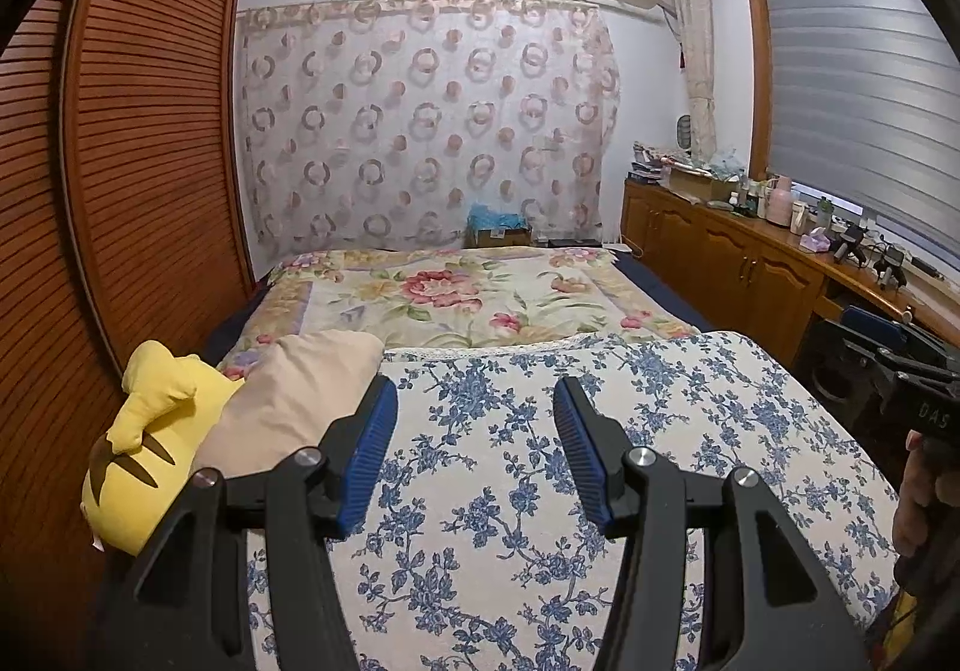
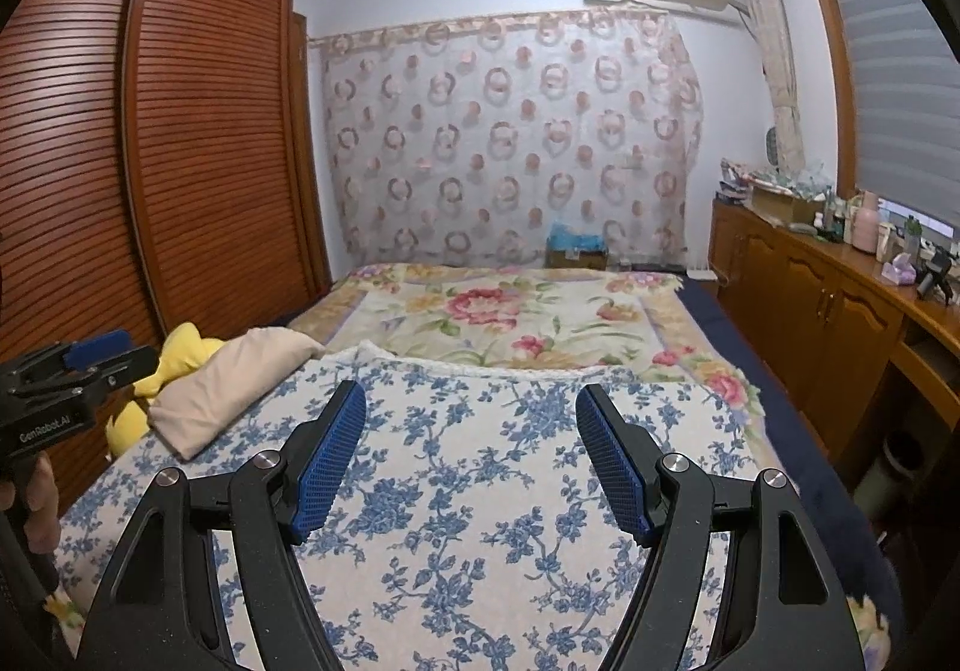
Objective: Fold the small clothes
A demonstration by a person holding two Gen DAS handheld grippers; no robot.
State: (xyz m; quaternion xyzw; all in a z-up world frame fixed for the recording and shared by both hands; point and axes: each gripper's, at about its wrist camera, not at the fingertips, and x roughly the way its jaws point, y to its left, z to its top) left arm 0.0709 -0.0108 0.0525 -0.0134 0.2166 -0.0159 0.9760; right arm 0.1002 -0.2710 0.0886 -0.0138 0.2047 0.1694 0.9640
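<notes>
Both the left gripper [image 1: 474,395] and the right gripper [image 2: 471,401] hover with jaws spread wide and empty above the blue-and-white floral cloth [image 1: 510,491] spread on the bed. A beige pillow [image 1: 294,401] half hides the yellow plush toy [image 1: 144,443] beside it. The only small garment might be that cloth; I cannot tell.

Two readable marks, both on gripper bodies

At 3 o'clock in the left wrist view, the right gripper [image 1: 900,365] carries the letters "DAS", cut off at the edge; at 9 o'clock in the right wrist view, the left gripper [image 2: 90,356] reads "GenRobot.AI".
</notes>
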